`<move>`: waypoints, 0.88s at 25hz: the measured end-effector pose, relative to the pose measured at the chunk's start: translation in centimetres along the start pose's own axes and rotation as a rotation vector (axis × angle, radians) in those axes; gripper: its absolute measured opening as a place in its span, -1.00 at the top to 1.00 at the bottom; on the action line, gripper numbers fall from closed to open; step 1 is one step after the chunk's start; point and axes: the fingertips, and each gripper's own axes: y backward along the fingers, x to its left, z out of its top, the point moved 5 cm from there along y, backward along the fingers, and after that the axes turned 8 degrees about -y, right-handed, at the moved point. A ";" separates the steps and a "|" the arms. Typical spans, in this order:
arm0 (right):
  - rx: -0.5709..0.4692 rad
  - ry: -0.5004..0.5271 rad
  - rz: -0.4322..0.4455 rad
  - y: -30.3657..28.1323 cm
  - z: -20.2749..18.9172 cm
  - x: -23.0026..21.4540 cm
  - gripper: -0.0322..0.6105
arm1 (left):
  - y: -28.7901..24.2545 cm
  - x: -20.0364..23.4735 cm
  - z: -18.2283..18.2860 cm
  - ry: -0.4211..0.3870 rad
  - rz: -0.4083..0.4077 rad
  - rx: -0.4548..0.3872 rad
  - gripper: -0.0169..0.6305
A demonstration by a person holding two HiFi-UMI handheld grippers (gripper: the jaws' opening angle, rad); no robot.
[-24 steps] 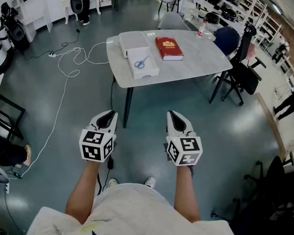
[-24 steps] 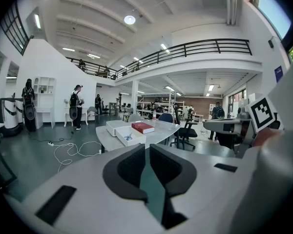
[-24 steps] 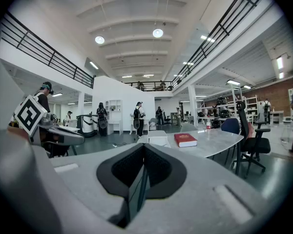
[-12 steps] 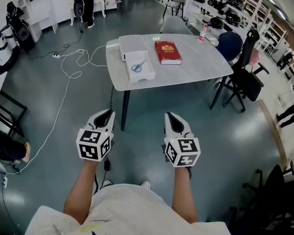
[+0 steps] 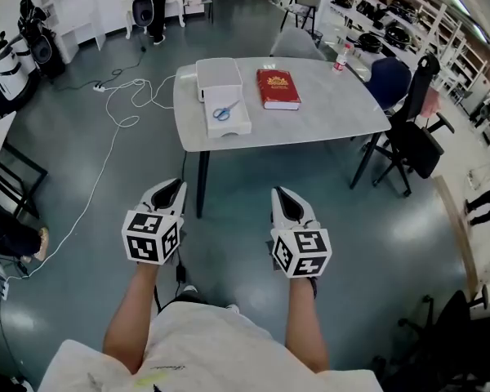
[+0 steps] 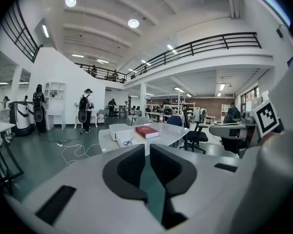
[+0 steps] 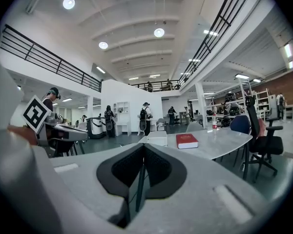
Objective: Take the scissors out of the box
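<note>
Person edged slightly nearer bench (image 5: 327,109). Blue-handled scissors (image 5: 221,113) lay in open white box (image 5: 229,131) at bench's left end, well out of reach. Left gripper (image 5: 167,191) and right gripper (image 5: 287,203) hung over floor, jaws closed, empty. Approach unfinished.

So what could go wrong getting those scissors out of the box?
The white cable loops across the floor beside the grey table; walking up, the person might trip. The blue-handled scissors lie flat in the shallow white box near the table's edge, so a clumsy grab could shove the box off. The left gripper and right gripper are shut and must open first.
</note>
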 end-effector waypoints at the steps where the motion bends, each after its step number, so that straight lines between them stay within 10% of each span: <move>1: 0.001 -0.003 0.002 -0.2 0.1 -0.3 0.89 | -0.2 -0.1 0.0 -0.001 0.000 0.004 0.84; 22: 0.063 0.030 -0.014 -15.9 2.9 -5.2 0.89 | -15.4 8.6 2.4 0.052 -0.027 -0.006 0.84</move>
